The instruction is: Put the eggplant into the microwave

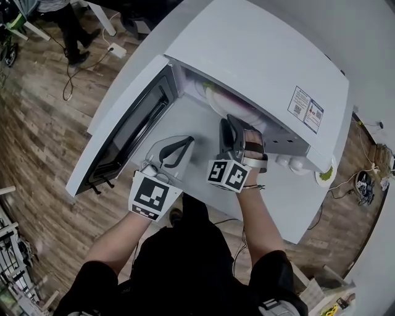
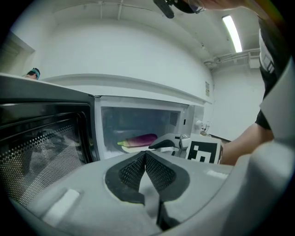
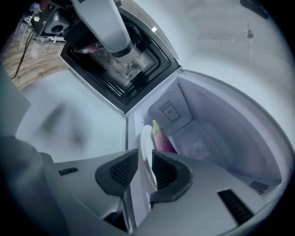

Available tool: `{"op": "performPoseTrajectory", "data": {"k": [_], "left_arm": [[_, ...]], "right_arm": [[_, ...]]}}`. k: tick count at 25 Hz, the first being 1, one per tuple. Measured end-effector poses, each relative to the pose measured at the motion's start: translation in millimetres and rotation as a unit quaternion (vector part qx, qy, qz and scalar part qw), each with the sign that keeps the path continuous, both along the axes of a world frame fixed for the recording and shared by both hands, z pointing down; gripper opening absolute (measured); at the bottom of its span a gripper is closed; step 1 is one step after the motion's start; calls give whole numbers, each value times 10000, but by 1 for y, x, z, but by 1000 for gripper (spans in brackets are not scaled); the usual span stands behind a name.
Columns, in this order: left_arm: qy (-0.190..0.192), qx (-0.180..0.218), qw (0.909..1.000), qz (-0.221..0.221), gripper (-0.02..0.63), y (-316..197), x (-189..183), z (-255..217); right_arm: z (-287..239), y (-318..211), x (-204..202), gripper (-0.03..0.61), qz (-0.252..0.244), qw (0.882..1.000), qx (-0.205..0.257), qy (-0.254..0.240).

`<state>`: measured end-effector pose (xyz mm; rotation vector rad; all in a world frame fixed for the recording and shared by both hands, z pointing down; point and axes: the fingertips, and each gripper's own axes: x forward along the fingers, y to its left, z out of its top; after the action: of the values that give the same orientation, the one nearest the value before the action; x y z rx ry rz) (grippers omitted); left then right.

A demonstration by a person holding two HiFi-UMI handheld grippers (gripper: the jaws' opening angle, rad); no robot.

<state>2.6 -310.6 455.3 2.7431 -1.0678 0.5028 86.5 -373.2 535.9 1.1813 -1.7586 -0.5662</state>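
The white microwave (image 1: 259, 55) stands with its door (image 1: 129, 133) swung open to the left. A purple eggplant (image 3: 161, 138) with a green stem lies on a white plate (image 3: 146, 152) inside the cavity. In the left gripper view the eggplant (image 2: 140, 138) and plate (image 2: 133, 146) sit on the cavity floor. My right gripper (image 1: 229, 121) reaches into the opening, shut on the plate's near rim (image 3: 144, 159). My left gripper (image 1: 184, 144) hangs in front of the open door, shut and empty (image 2: 145, 157).
The microwave sits on a white table (image 1: 290, 203) above a wooden floor with cables. Its knobs (image 1: 290, 162) are on the right front. A person (image 1: 62, 18) stands at the far left. The open door (image 3: 124, 60) blocks the left side.
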Motion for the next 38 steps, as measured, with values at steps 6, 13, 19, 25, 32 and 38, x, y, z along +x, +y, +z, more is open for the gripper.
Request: {"op": "performPoseTrajectory", "data": {"k": [6, 13, 19, 25, 32, 38], "left_arm": [[17, -37, 10000, 2, 9, 5, 0, 0], [-13, -56, 10000, 18, 9, 6, 1, -3], [3, -105, 9999, 91, 9, 6, 7, -5], [118, -201, 9994, 261, 9, 24, 17, -13], [260, -222, 9994, 6, 9, 59, -14, -36], [418, -150, 9988, -213, 9, 119, -51, -64]], "right_arm": [[2, 10, 5, 93, 75, 9999, -103, -102], [-2, -5, 13, 52, 398, 9972, -247, -576], [-3, -27, 18, 52, 679, 9906, -447, -1104], [-11, -38, 16, 54, 869, 9836, -581, -1471], [-56, 8, 0, 54, 910, 9693, -490, -2233], [-92, 105, -29, 52, 822, 9315, -760, -3461]]}}
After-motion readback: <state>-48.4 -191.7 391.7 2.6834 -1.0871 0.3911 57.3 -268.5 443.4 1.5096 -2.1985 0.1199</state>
